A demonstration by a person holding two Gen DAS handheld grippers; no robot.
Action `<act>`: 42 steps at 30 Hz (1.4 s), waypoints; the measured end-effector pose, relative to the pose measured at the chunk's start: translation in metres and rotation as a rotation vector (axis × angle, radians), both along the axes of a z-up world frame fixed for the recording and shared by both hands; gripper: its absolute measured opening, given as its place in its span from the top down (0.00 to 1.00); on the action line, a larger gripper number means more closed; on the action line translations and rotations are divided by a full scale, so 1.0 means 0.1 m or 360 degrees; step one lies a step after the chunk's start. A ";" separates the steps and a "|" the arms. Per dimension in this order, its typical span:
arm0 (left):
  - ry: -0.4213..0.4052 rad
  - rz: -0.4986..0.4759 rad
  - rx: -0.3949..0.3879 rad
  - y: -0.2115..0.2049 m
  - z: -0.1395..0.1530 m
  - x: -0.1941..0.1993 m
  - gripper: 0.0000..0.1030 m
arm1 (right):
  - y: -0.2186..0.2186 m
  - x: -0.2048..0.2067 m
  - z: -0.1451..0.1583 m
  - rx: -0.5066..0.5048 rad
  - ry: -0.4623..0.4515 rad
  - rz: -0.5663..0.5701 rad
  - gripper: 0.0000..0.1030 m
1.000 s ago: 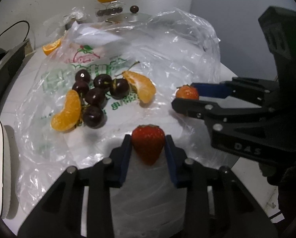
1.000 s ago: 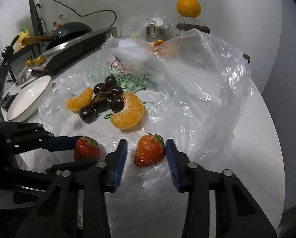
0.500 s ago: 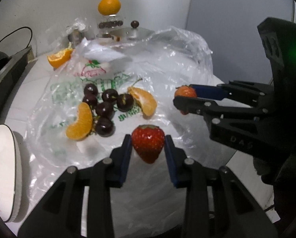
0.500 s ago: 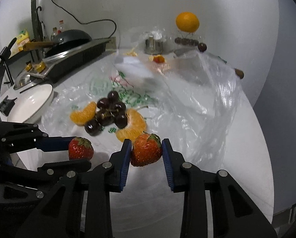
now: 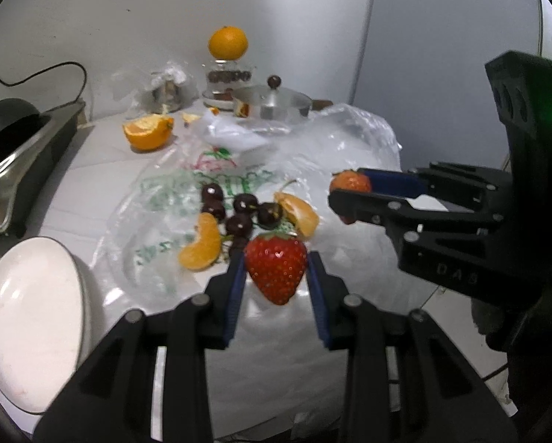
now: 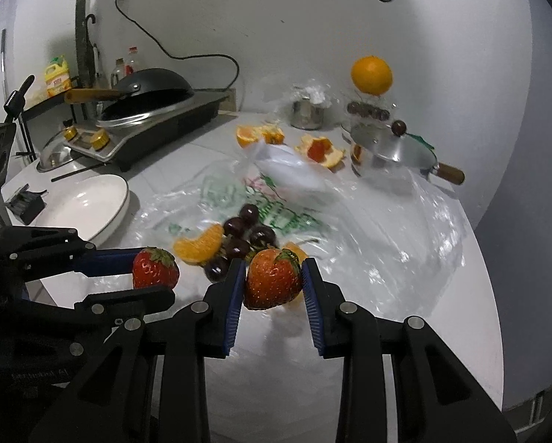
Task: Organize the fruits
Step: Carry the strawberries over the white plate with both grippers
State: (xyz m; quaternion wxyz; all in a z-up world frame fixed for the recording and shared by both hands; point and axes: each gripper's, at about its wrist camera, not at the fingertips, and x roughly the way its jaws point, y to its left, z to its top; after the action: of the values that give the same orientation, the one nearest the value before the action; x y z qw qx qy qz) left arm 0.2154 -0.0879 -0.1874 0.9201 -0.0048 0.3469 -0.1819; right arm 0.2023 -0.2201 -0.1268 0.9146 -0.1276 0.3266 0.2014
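Note:
My left gripper [image 5: 276,273] is shut on a deep red strawberry [image 5: 276,271], held above the clear plastic bag [image 5: 350,155]. My right gripper [image 6: 273,284] is shut on a paler, orange-red strawberry [image 6: 273,282]. Each gripper shows in the other's view: the right gripper [image 5: 344,197] at the right with its strawberry [image 5: 350,182], the left gripper [image 6: 146,269] at the left with its strawberry [image 6: 154,267]. On the bag lie several dark cherries [image 5: 239,210] and two orange segments [image 5: 201,249] [image 5: 300,212].
A white plate [image 6: 87,205] sits left of the bag. At the back stand a lidded steel pot [image 6: 390,157], a whole orange [image 6: 371,75] on a jar, peeled orange pieces [image 6: 259,134] and a cooktop with a black pan [image 6: 148,90]. The round table's edge [image 6: 490,332] curves at the right.
Both grippers rose and drew back from the bag, each lifting its strawberry off it. The right jaws closed in on theirs. More of the plate and the back of the table came into view.

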 end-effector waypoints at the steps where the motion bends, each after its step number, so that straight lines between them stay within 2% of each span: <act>1: -0.0009 0.0010 -0.0005 0.05 0.02 -0.01 0.67 | 0.03 0.00 0.01 -0.0003 -0.0004 0.0005 0.68; 19: -0.0099 0.0276 -0.0045 1.11 0.13 -0.26 0.67 | 0.92 -0.07 0.10 -0.0035 -0.0027 0.0180 0.68; 30: -0.0093 0.0453 -0.0066 1.71 0.01 -0.36 0.67 | 1.52 -0.09 0.06 -0.0074 0.0004 0.0342 0.68; 42: -0.0026 0.0542 -0.0073 2.14 -0.18 -0.39 0.67 | 2.14 -0.07 -0.18 -0.0108 0.0106 0.0507 0.68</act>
State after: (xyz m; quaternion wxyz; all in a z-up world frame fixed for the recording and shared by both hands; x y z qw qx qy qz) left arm 0.1768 0.1262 -0.2056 0.9400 -0.0829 0.3295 -0.0314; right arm 0.1951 -0.0064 -0.1446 0.8550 -0.2017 0.3391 0.3368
